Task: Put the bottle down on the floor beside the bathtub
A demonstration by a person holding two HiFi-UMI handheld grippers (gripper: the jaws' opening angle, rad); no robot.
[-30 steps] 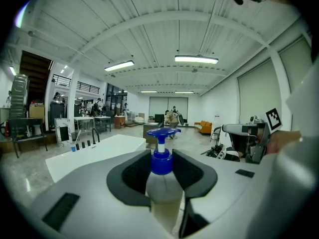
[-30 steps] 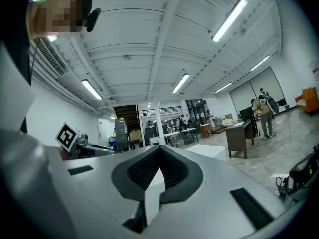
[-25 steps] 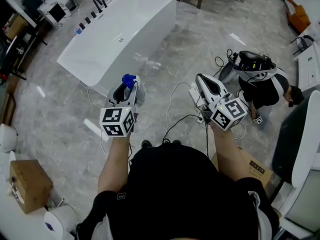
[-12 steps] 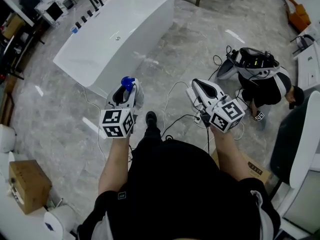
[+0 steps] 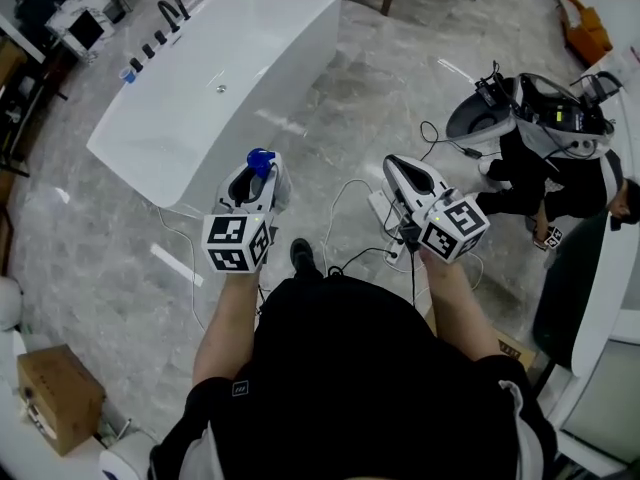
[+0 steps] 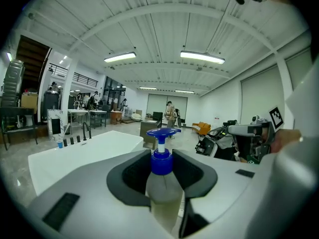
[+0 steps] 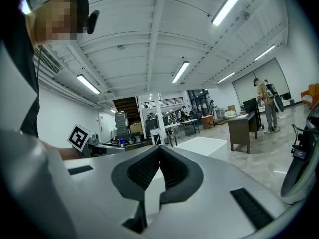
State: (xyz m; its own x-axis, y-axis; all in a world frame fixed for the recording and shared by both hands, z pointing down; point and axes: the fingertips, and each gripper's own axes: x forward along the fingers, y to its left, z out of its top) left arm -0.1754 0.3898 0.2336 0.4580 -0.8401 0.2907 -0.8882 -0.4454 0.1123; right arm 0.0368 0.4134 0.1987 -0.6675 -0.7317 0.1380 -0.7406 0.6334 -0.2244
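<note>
Left gripper view shows the left gripper (image 6: pixel 162 156) clamped on the bottle (image 6: pixel 162 198), its dark ribbed pads (image 6: pixel 137 176) pressing the body from both sides just below the collar. The bottle has a round, pale, translucent plastic body and a glossy blue pump head (image 6: pixel 160 132). It stands upright, long axis vertical, pump end up. It hangs in the air above the grey marbled floor (image 5: pixel 380 88), with the smooth white oblong bathtub (image 5: pixel 230 78) beyond it. The right gripper (image 7: pixel 159 151) has its jaws together with nothing between them.
</note>
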